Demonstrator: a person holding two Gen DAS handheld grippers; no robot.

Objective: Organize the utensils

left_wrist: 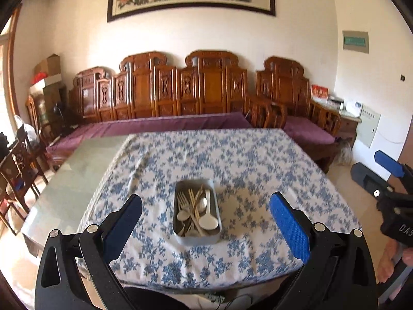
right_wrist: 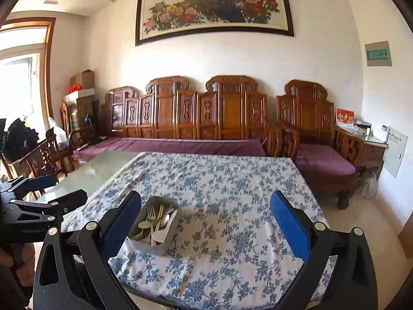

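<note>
- One desk [left_wrist: 271, 155] fills your view, a blue-flowered cloth [left_wrist: 232, 160] over most of it and bare glass at the left edge.
- Both grippers hang above the near edge, empty: your left gripper [left_wrist: 206, 222] has its fingers wide apart, framing the tin, and your right gripper [right_wrist: 206, 222] is just as wide, with the tin near its left finger [right_wrist: 121, 222].
- A metal tin [left_wrist: 214, 235] sits on the cloth near you, well clear of the edges.
- Inside it the utensils lie in one loose heap: forks [left_wrist: 183, 200], chopsticks [left_wrist: 195, 202], a white ladle spoon [left_wrist: 208, 221] and smaller spoons, crossing one another.
- This fits two stages: utensils gathered into the tin, or a jumble waiting to be sorted by kind. You cannot settle which from here.
- Any pick in there would call for narrow, careful fingers; the pieces overlap, so lifting one may drag its neighbours.
</note>
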